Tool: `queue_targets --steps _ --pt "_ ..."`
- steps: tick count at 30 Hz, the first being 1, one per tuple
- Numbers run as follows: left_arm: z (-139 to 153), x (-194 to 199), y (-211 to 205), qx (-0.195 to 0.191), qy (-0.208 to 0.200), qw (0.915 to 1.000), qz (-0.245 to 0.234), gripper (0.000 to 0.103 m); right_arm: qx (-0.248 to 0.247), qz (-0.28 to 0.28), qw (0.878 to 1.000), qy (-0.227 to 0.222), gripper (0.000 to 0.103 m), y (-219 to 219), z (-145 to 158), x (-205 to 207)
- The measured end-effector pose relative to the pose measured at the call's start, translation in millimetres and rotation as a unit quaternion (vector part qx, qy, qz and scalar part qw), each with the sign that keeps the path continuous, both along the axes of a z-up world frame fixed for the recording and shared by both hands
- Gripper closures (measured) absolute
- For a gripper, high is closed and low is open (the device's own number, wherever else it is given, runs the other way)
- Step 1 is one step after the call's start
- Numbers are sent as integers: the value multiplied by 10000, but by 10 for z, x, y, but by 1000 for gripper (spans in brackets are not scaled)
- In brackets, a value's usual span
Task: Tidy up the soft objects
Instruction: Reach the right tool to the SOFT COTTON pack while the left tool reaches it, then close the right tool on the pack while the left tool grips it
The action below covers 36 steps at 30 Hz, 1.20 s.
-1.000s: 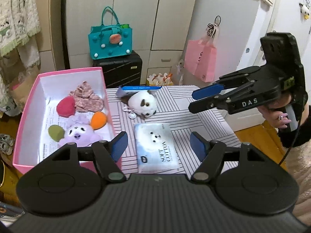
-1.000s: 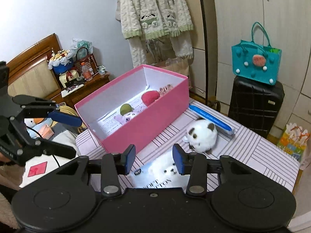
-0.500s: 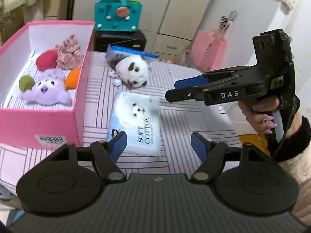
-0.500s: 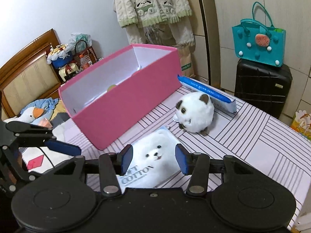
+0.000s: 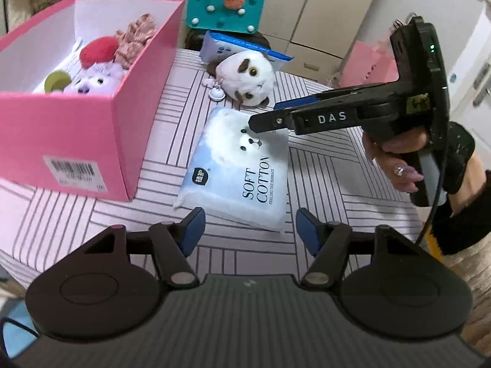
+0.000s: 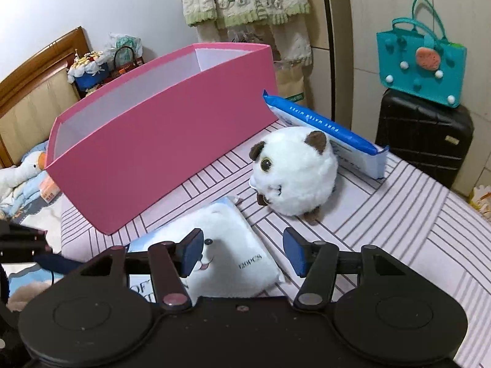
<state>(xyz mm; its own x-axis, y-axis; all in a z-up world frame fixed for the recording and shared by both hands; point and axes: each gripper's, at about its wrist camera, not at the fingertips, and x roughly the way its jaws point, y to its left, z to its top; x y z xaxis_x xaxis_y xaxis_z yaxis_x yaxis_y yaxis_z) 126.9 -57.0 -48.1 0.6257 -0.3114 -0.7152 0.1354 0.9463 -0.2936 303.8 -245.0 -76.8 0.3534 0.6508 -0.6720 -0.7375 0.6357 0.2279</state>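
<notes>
A pale blue soft cotton tissue pack (image 5: 236,171) lies on the striped table between both grippers; it also shows in the right wrist view (image 6: 227,254). My left gripper (image 5: 250,230) is open just before the pack's near edge. My right gripper (image 6: 242,253) is open and low over the pack's far end; in the left wrist view its fingertips (image 5: 260,121) hover over the pack. A white round plush (image 5: 245,78) (image 6: 294,178) sits beyond the pack. The pink box (image 5: 76,128) (image 6: 165,141) holds a purple plush (image 5: 98,79), a red pom (image 5: 98,52) and other soft items.
A blue wet wipes pack (image 6: 325,135) leans behind the white plush, also visible in the left wrist view (image 5: 242,49). A black suitcase (image 6: 426,141) with a teal bag (image 6: 420,61) stands past the table's far edge. A bed is at the left.
Both grippers have dropped lower and closer to the tissue pack. The right gripper has opened a little wider and its tips now hover over the pack's far end.
</notes>
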Motion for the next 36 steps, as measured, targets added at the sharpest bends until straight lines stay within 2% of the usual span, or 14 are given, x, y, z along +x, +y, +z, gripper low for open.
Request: queue_targets --steps 4,6,10,14,19,21,24,25,28,30,36 --pt "-37 -13 43 -126 -3 9996 260 49 -37 69 9998 200 40 35 -58 90" --pt "-62 3 68 -234 -34 9989 402 57 12 147 9991 401 41 18 -85 109" --pt "-106 44 73 -322 56 9979 551 59 141 210 9979 603 51 -75 -129 61" --pt "-130 79 33 -343 73 9977 582 60 297 164 9962 797 65 -233 -136 -19" --pt "-82 111 -44 -293 -58 9987 418 65 387 -80 9943 989 66 -440 -149 -180" --pt "-54 132 -103 -134 -91 9996 217 70 415 -259 9938 994 66 -526 -127 -300" --pt "-36 163 -154 -4 -86 9999 101 70 508 -492 9923 1013 67 -641 -107 -482" --pt "-33 180 -170 59 -76 9999 69 70 538 -591 9911 1067 70 -677 -116 -519" --pt "-29 225 -239 539 18 9985 100 69 563 -800 9889 1122 75 -746 -148 -607" --pt "-35 245 -258 813 46 9966 128 58 397 -901 9903 978 75 -746 -160 -660" --pt "-44 291 -224 786 140 9966 189 56 140 -1037 9927 593 69 -734 -130 -646"
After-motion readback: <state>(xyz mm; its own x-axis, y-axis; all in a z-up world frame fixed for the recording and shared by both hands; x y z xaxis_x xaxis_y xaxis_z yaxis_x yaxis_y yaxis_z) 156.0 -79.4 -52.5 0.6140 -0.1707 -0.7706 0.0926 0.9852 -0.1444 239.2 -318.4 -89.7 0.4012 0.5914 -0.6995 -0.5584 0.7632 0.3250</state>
